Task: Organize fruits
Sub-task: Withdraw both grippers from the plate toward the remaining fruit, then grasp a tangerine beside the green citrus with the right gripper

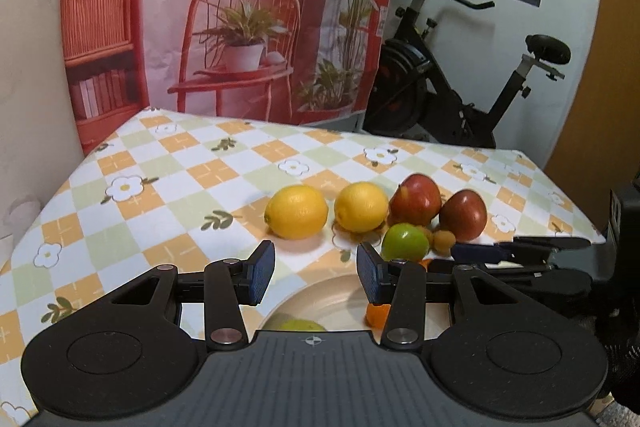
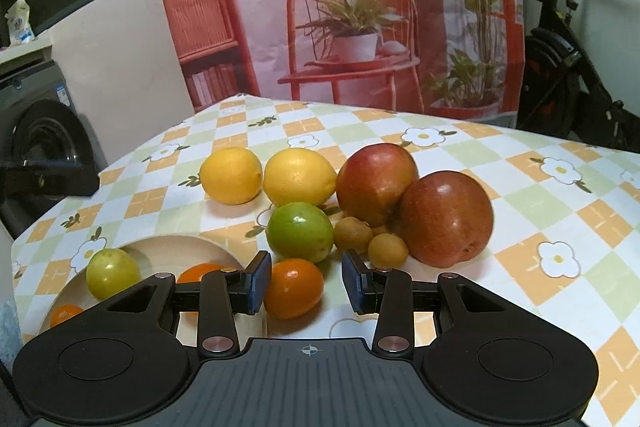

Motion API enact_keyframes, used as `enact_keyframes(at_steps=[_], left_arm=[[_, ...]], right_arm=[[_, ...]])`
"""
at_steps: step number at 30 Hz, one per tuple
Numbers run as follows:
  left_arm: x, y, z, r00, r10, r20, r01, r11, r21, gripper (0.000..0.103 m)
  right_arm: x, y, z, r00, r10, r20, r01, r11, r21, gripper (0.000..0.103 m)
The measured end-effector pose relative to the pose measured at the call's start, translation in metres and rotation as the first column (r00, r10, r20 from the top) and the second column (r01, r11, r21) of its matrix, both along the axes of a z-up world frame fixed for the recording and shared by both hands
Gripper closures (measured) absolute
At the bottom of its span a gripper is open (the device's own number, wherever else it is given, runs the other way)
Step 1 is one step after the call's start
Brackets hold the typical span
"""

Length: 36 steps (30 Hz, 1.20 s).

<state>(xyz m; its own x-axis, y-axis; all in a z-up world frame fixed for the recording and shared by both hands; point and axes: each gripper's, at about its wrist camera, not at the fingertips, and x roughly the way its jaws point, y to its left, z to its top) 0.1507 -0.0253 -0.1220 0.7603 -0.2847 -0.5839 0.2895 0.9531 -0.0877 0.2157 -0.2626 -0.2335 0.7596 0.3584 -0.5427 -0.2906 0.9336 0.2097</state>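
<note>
The orange [image 2: 293, 288] sits between the right tool's [image 2: 306, 281] open pads, not pinched yet. The left tool [image 1: 316, 271] is open and empty.

Both grippers share one build: the left gripper [image 1: 316, 273] and right gripper [image 2: 307, 281] have matte black linkage arms with silver pivot screws, blue ribbed pads [image 1: 262, 277], round discs, and a ribbed grey housing bearing a small crosshair mark. A dark, possibly knitted glove [image 1: 618, 355] shows at the edge.

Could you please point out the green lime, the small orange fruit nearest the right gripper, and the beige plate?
Green lime [image 2: 299, 231], right wrist view, centre of its skin.
Small orange fruit [image 2: 294, 289], right wrist view, its middle.
Beige plate [image 2: 160, 247], right wrist view, far rim.
</note>
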Motion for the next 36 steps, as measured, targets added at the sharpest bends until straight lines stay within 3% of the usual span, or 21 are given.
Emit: enact_keyframes(at_steps=[8, 15, 26, 31, 36], left_arm=[[0.0, 0.005, -0.003, 1.0, -0.012, -0.011, 0.012, 1.0, -0.015, 0.055], [0.001, 0.009, -0.005, 1.0, 0.001, -0.014, -0.001, 1.0, -0.027, 0.055], [0.001, 0.007, -0.008, 1.0, -0.008, -0.029, 0.007, 0.999, -0.044, 0.055], [-0.001, 0.005, -0.009, 0.999, -0.018, -0.03, 0.017, 0.999, -0.042, 0.055], [-0.001, 0.007, -0.009, 0.999, -0.015, -0.031, 0.013, 0.999, -0.043, 0.055]], right_arm=[[0.014, 0.007, -0.008, 0.999, -0.01, -0.051, 0.011, 1.0, 0.022, 0.066], [0.001, -0.008, -0.007, 0.999, -0.03, -0.044, 0.032, 0.998, 0.051, 0.066], [-0.025, -0.051, -0.004, 0.986, -0.163, -0.024, 0.164, 0.983, 0.078, 0.065], [-0.024, -0.043, 0.0, 0.992, -0.123, -0.01, 0.124, 0.989, 0.079, 0.064], [-0.027, -0.021, -0.005, 0.997, -0.079, -0.012, 0.079, 0.997, -0.004, 0.061]])
